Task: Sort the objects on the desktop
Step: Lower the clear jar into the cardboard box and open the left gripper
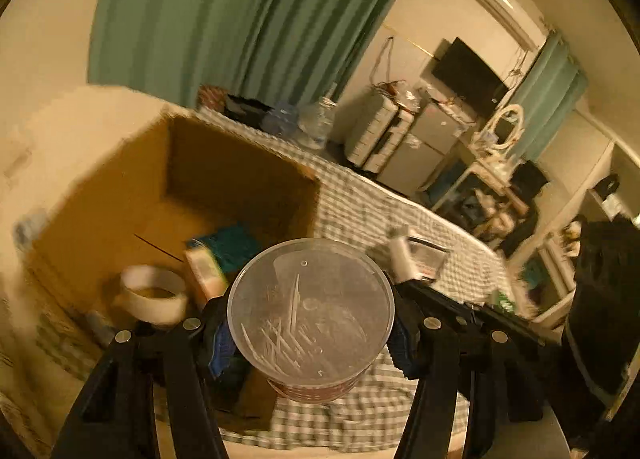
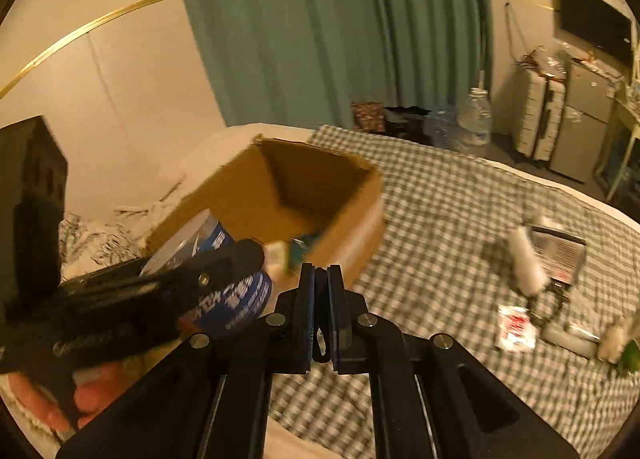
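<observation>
Left gripper (image 1: 310,333): jaws stood about half open, their blue pads pressed to either side of a round tub with a clear lid (image 1: 310,311), so the tub was gripped across its widest part. Right gripper (image 2: 321,315): jaws were closed flat together with nothing between them.

Position. In the left wrist view the tub sat at 6 o'clock, raised above the checked cloth (image 1: 360,187), with the open cardboard box (image 1: 100,211) at 9 to 10 o'clock. Inside the box lay a roll of pale tape (image 1: 154,293), a small carton (image 1: 204,271) and a teal item (image 1: 230,241). In the right wrist view the same tub (image 2: 224,287), blue-labelled, appeared at 8 o'clock, just beside the near wall of the box (image 2: 240,195). Unsorted items, a white cylindrical object (image 2: 526,261) and a red-and-white packet (image 2: 516,325), remained on the cloth at 3 to 4 o'clock.

Handling, as judged. The tub looked light, thin-walled and slightly springy; thin sticks, probably toothpicks, showed through the lid. The smooth wall could slip and the lid could pop under hard squeezing, so a moderate grip on the side wall below the lid rim, with the tub held upright, seemed best. Whether the lid was latched could not be told.
</observation>
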A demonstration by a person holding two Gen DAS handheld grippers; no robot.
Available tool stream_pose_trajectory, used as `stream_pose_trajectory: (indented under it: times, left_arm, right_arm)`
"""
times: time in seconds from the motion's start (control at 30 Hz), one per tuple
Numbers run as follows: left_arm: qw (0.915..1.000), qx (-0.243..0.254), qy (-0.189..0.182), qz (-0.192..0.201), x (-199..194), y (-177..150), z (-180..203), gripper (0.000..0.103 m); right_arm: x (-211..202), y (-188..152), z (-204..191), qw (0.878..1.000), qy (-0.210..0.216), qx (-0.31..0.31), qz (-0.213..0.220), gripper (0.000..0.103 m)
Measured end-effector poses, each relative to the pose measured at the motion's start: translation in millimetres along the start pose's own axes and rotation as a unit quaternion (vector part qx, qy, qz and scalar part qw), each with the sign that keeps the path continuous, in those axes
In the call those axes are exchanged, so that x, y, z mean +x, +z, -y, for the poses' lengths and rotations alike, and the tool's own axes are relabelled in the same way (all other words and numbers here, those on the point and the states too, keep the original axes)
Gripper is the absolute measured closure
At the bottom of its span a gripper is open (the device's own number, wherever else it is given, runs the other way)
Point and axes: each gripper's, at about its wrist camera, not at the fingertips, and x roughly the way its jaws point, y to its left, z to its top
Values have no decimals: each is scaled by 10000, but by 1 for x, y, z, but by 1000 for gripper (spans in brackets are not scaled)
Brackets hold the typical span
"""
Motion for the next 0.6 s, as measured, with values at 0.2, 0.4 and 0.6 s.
stream_pose_trajectory:
  times: [0.2, 0.4, 0.6]
  left_arm:
    - [9978, -77, 663, 31, 8, 14, -44, 40]
    - [9937, -210, 1077, -225, 33, 3, -68, 40]
    - [9897, -131, 1422, -106, 31, -9, -66, 4]
  right_arm:
    - [35, 15, -13, 9997, 220, 3, -136, 98]
    - [65, 26, -22, 9983, 469, 102, -319, 97]
    - [65, 35, -15, 9970, 584, 465, -214, 22]
